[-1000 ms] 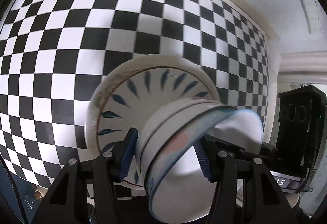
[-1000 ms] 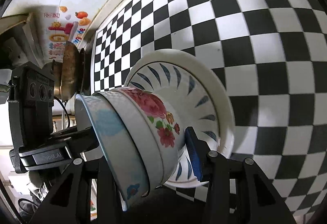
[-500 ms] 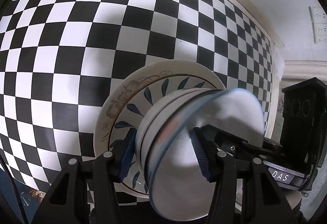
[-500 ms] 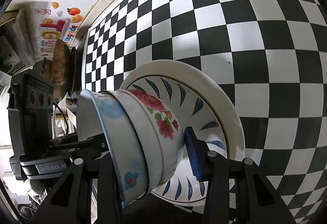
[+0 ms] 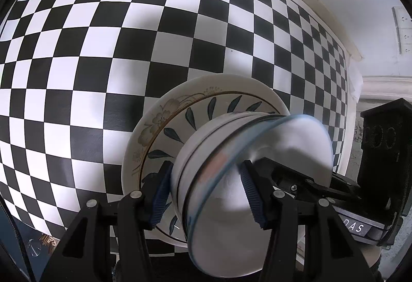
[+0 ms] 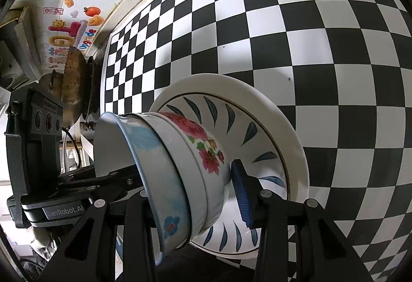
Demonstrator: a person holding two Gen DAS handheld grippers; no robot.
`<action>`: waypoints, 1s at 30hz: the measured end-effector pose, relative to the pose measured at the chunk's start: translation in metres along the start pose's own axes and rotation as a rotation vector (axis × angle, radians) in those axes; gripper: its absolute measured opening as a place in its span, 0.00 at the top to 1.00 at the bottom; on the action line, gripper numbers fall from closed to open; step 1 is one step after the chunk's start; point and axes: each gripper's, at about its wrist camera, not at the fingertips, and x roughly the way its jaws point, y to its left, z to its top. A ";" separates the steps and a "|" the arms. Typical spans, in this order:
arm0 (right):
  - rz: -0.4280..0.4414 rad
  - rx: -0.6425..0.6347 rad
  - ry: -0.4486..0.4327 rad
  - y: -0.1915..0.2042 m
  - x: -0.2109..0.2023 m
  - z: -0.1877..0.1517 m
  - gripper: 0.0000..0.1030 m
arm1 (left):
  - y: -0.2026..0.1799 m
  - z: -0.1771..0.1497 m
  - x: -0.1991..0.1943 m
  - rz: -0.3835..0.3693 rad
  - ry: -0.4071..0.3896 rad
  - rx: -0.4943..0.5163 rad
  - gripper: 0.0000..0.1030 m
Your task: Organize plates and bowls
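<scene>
Straddling nested bowls (image 5: 231,179) low in both frames, the left gripper (image 5: 208,194) and right gripper (image 6: 195,192) each clamp the rim; bowls sit on stacked plates (image 6: 270,107) over checkered tablecloth (image 5: 103,50).

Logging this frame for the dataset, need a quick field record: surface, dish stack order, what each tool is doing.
surface: checkered tablecloth
stack base: cream plate under leaf-pattern plate
stack top: blue-rimmed bowl nested in floral bowl
left tool: straddling the bowls' wall, contact unclear
right tool: straddling the opposite wall, contact unclear
background: wok at the table's far end
</scene>
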 end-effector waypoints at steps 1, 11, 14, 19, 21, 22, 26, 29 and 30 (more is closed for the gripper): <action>-0.001 0.000 0.000 0.000 0.000 0.000 0.58 | 0.000 0.000 0.000 0.001 0.000 0.001 0.51; -0.009 0.003 -0.011 0.000 -0.007 -0.001 0.58 | -0.002 -0.004 -0.002 0.015 -0.010 0.010 0.51; -0.008 0.009 -0.022 0.000 -0.012 -0.003 0.58 | -0.004 -0.007 -0.011 0.038 -0.042 0.021 0.51; -0.075 -0.014 -0.078 0.010 -0.037 -0.013 0.58 | -0.008 -0.020 -0.044 0.128 -0.154 0.057 0.51; -0.122 -0.042 -0.123 0.020 -0.053 -0.023 0.58 | -0.008 -0.026 -0.056 0.152 -0.193 0.065 0.49; -0.138 -0.051 -0.136 0.024 -0.058 -0.026 0.58 | -0.008 -0.030 -0.063 0.164 -0.213 0.069 0.49; -0.229 -0.087 -0.205 0.043 -0.085 -0.047 0.38 | -0.010 -0.046 -0.086 0.213 -0.295 0.100 0.44; -0.303 -0.100 -0.264 0.058 -0.100 -0.066 0.21 | -0.012 -0.058 -0.100 0.222 -0.340 0.127 0.26; -0.333 -0.100 -0.285 0.062 -0.105 -0.072 0.20 | -0.014 -0.061 -0.104 0.231 -0.355 0.137 0.21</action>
